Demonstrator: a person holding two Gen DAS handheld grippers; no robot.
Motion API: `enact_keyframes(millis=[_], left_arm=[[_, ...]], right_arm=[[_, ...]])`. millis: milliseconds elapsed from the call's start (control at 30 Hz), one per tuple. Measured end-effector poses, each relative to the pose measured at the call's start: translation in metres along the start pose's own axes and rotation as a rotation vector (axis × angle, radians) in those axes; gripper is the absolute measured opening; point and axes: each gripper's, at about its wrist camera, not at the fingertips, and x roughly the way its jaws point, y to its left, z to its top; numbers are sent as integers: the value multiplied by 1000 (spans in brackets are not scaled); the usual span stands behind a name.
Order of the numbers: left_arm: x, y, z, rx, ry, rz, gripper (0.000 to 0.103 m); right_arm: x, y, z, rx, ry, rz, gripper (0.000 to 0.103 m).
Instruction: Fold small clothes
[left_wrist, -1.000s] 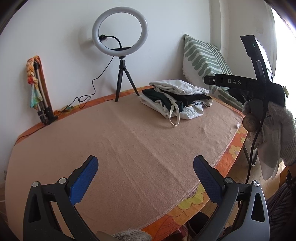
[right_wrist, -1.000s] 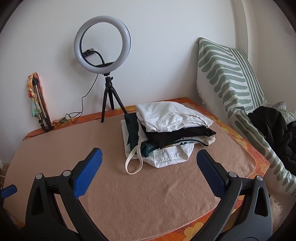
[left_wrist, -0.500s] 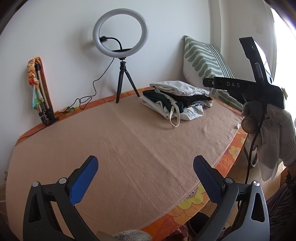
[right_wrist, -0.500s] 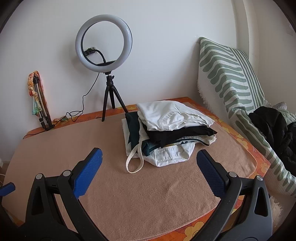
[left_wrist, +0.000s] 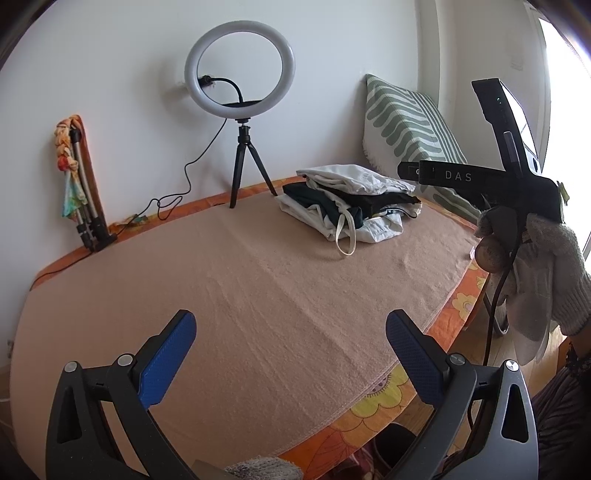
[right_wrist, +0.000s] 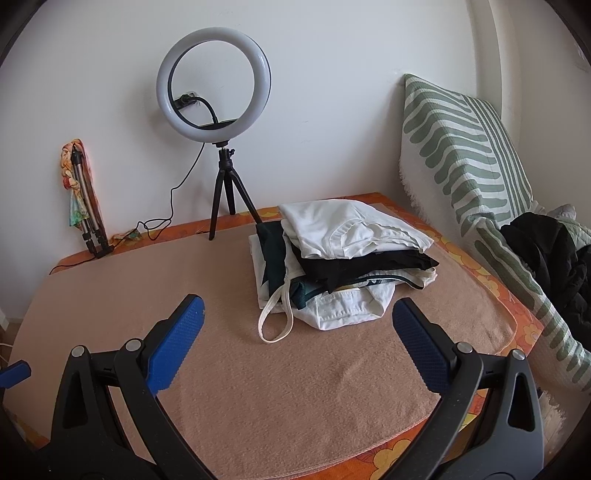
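The tan blanket (right_wrist: 295, 387) covers the table. The pile of clothes (right_wrist: 343, 258) lies on its far right part, long axis left to right, a strap loop pointing toward the cameras. The left gripper (left_wrist: 291, 350) and the right gripper (right_wrist: 295, 332) are above the blanket's near edge, jaws spread wide, holding nothing.

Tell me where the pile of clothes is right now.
In both views, the pile of clothes sits on the tan blanket, right of the ring light tripod, near the striped cushion.
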Motion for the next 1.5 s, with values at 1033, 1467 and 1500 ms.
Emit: enact_keyframes(millis=[1033,1467,1500], left_arm=[[-3,1,0,0,-9,3,102],[-4,2,-1,6,-25,23,102],[-4,2,-1,4,-28,23,102]], right_arm=[[1,3,0,-2,2,6,103],[0,4,0,-1,3,6,103],[0,4,0,-2,3,7,103]])
